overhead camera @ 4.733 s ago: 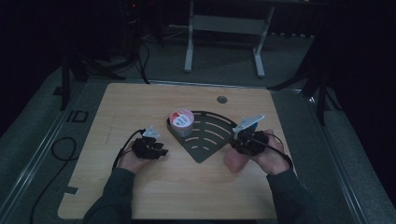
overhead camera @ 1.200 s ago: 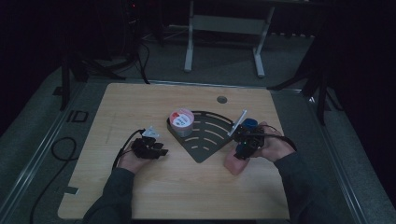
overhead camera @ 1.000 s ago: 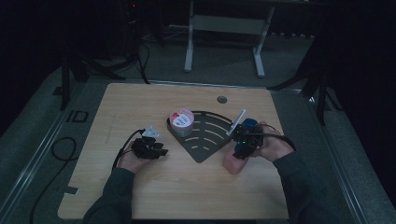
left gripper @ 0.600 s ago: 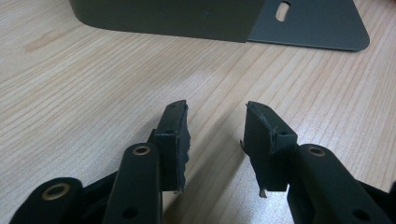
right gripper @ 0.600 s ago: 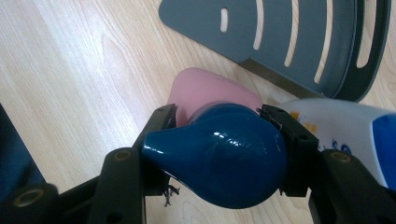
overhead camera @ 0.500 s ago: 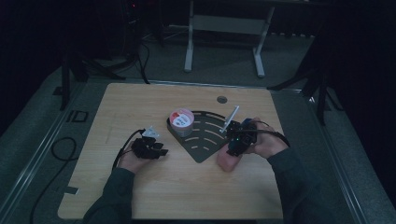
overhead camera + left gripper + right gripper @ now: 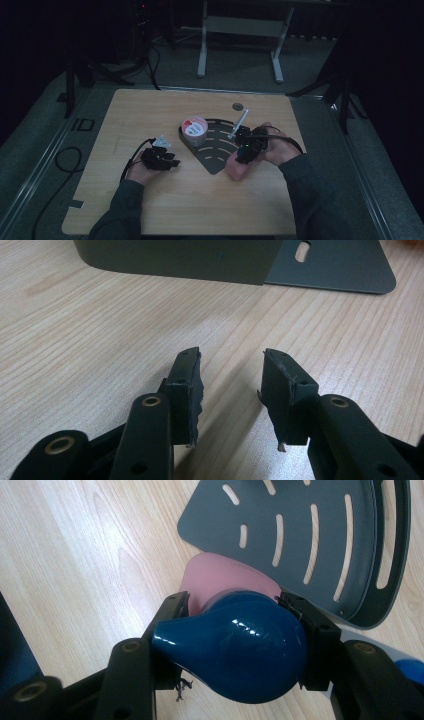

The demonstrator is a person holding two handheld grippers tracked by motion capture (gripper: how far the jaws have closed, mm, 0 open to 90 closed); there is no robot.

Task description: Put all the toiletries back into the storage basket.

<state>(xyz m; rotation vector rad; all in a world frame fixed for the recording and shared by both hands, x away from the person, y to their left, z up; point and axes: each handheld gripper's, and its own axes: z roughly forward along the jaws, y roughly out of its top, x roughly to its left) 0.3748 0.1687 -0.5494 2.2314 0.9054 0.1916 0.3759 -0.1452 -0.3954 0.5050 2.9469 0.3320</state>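
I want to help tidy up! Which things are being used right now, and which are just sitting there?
Being used: right gripper, shut on a glossy blue bulb over a pink thing.

Just sitting: slotted grey tray, red-and-white tape roll, left gripper, open.

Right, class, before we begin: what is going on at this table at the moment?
A person works at a wooden table with a gripper in each hand. The right gripper is shut on a glossy blue bulb-shaped object, with something pink just beyond it, beside a dark slotted rack. The left gripper is open, low over bare wood and holding nothing. A round red-and-white container sits at the rack's edge.
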